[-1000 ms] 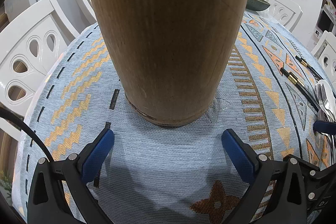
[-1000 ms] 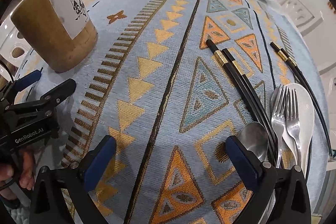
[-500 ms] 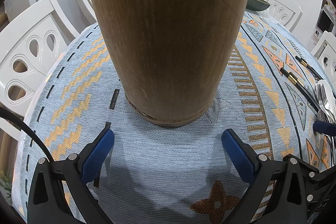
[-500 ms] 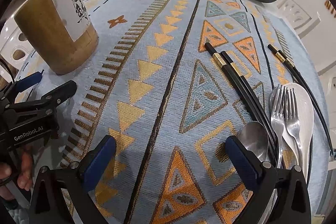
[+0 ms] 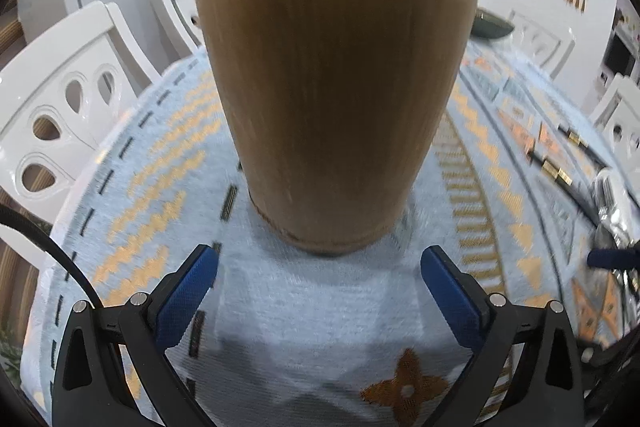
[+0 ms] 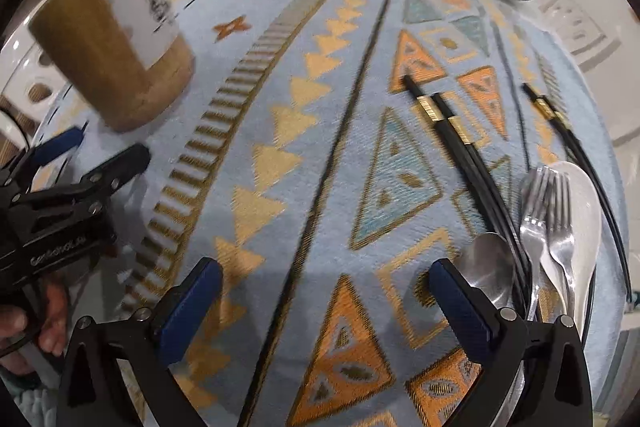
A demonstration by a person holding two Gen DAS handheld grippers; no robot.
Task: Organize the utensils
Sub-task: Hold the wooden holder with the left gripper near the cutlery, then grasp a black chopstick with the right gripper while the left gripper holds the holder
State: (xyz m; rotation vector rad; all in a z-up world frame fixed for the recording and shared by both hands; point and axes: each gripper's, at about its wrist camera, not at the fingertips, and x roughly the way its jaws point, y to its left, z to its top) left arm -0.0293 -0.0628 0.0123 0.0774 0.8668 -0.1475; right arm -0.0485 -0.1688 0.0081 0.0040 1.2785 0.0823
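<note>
Left wrist view: the left gripper has its blue-padded jaws wide and closing, with nothing between them; the tall tan wooden utensil holder stands upright just beyond the tips, at frame centre. Right wrist view: the right gripper is spread wide and empty over the patterned blue tablecloth. At lower right lie a steel spoon, two steel forks, a white spoon and black chopsticks.
</note>
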